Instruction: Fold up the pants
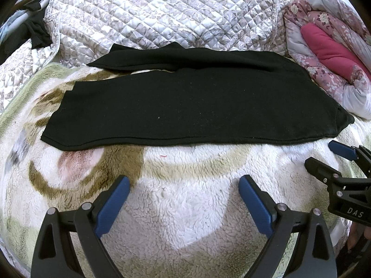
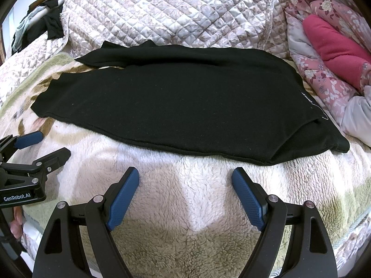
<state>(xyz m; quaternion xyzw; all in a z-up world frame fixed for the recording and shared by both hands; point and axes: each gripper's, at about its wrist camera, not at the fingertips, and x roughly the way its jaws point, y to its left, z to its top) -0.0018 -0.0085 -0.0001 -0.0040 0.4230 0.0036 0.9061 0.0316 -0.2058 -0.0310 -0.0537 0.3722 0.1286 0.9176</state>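
Note:
Black pants (image 1: 185,102) lie flat across a fleece blanket (image 1: 176,199), legs to the left, waist to the right; they also show in the right wrist view (image 2: 176,106). The far leg lies slightly apart at the back. My left gripper (image 1: 184,185) is open and empty, hovering over the blanket just short of the pants' near edge. My right gripper (image 2: 185,177) is open and empty, close to the near edge by the waist end. Each gripper shows in the other's view: the right one (image 1: 324,155) and the left one (image 2: 46,146).
A quilted floral bedspread (image 1: 162,14) rises behind the pants. A pink floral duvet with a red lining (image 1: 329,53) is bunched at the right. Dark clothes (image 1: 34,32) hang at the far left.

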